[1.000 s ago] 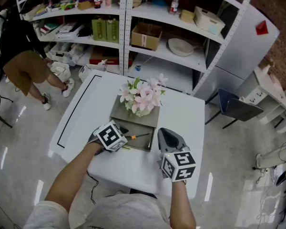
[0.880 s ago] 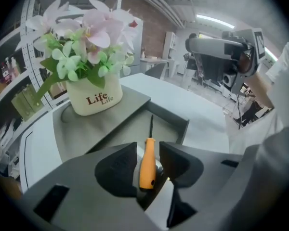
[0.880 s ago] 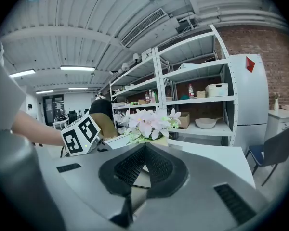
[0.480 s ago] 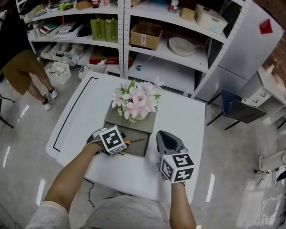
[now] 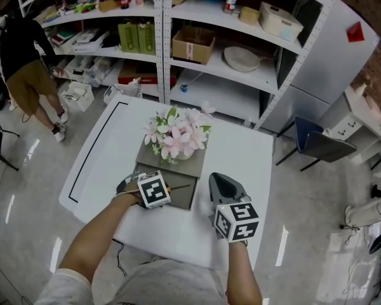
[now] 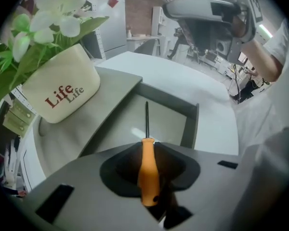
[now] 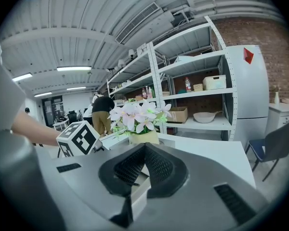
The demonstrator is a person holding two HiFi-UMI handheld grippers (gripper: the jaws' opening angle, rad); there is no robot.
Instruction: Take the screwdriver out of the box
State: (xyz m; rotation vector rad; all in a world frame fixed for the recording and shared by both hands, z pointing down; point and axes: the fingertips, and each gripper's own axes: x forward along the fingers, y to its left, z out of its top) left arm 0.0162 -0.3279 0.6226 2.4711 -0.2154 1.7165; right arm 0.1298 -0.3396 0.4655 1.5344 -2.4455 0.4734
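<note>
An orange-handled screwdriver [image 6: 147, 171] lies in the open grey box [image 6: 190, 125] with its thin shaft [image 6: 146, 119] pointing away. My left gripper [image 6: 145, 144] points steeply down into the box, its jaws closing, and their pads sit against both sides of the handle. In the head view the left gripper [image 5: 161, 189] is over the box's open part [image 5: 185, 197], with the screwdriver [image 5: 179, 186] sticking out to its right. My right gripper [image 5: 215, 179] hovers over the table right of the box, jaws shut and empty; it also shows as the right gripper [image 7: 144, 149] in its own view.
A cream vase of pink flowers [image 5: 176, 135] stands on the box's far, covered half. The white table [image 5: 241, 164] has a black line along its left side. Metal shelves [image 5: 241, 62] with boxes and bowls stand behind. A person [image 5: 22, 62] stands at the far left.
My left gripper has sunk into the box and now has the screwdriver handle between its jaws. The right gripper has drifted slightly. The person at the left has stepped further away.
</note>
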